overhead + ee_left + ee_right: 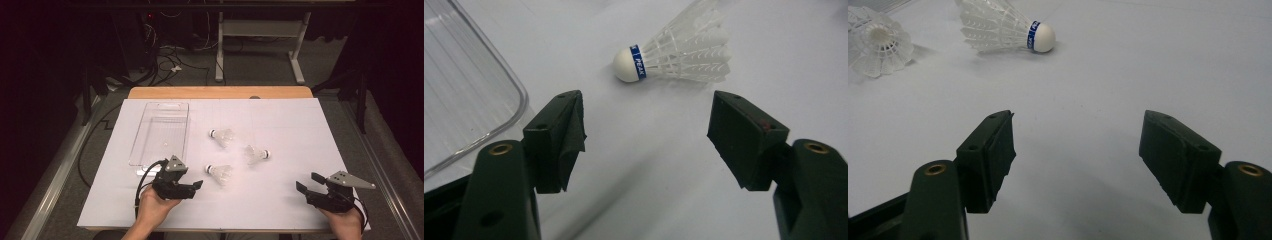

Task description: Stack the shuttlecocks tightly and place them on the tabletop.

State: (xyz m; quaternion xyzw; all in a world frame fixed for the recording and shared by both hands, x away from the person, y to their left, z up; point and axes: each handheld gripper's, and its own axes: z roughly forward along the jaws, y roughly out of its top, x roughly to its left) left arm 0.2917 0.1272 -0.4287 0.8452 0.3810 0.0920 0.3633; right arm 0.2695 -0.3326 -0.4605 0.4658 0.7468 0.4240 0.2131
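Three white feather shuttlecocks lie on the white table cover (pixel 280 200): a far one (pixel 222 136), a right one (pixel 256 154) and a near one (pixel 220 172). My left gripper (pixel 195 186) rests at the front left, jaws pointing right at the near shuttlecock (pixel 679 52), a short gap away. In its own view the left gripper (pixel 649 102) is open with nothing between its jaws. My right gripper (pixel 310 182) sits at the front right. This right gripper (pixel 1078 120) is open and empty, facing the right shuttlecock (pixel 1003 25) and the near one's feather end (pixel 878 42).
A clear plastic tray (pixel 161 131) lies lengthwise at the left of the table, just beyond my left gripper; its rounded corner (pixel 499 100) shows beside the left jaw. A wooden table edge (pixel 220 92) runs along the back. Cables and table legs stand on the floor behind.
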